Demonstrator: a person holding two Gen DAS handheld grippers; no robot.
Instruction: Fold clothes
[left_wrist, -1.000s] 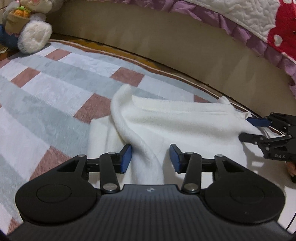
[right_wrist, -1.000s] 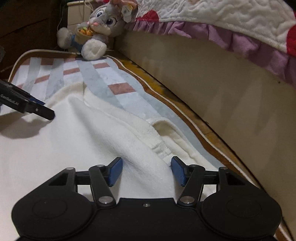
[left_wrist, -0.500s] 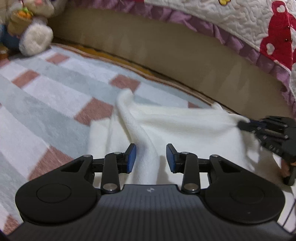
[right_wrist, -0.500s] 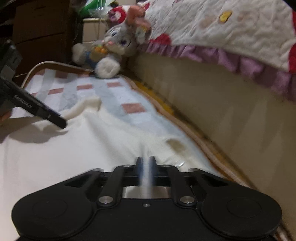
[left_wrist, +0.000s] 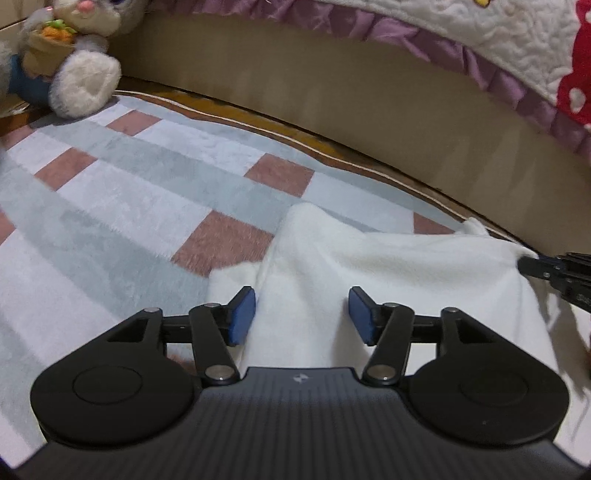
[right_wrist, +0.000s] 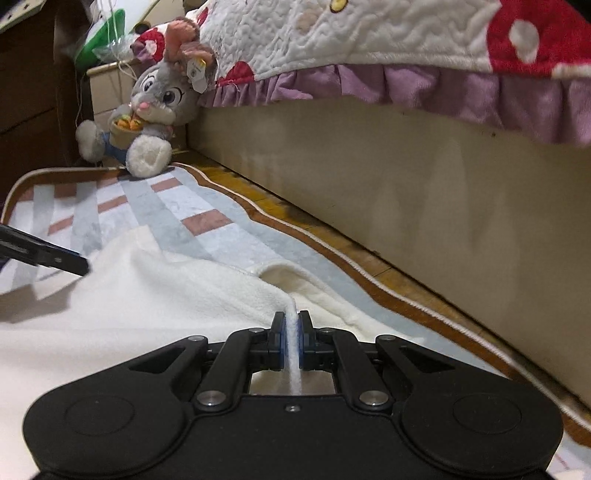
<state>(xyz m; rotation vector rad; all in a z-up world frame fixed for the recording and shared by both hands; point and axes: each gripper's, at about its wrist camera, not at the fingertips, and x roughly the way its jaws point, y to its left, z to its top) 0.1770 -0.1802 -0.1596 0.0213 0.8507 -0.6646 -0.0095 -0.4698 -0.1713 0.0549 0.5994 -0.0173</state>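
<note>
Right gripper (right_wrist: 291, 341) angled down, pinched on a fold of the white cloth (right_wrist: 166, 295). Left gripper (left_wrist: 302, 314) tilted down, jaws opening around a cloth ridge, pads clear.

The left gripper (left_wrist: 301, 314) points forward and downward, and its jaws are opening — the blue pads (left_wrist: 242, 314) stand apart with white fleece cloth (left_wrist: 388, 269) between them, not pressed. The right gripper (right_wrist: 291, 341) is closed on a thin ridge of this cloth. In the left wrist view its tip enters at 3 o'clock.
</note>
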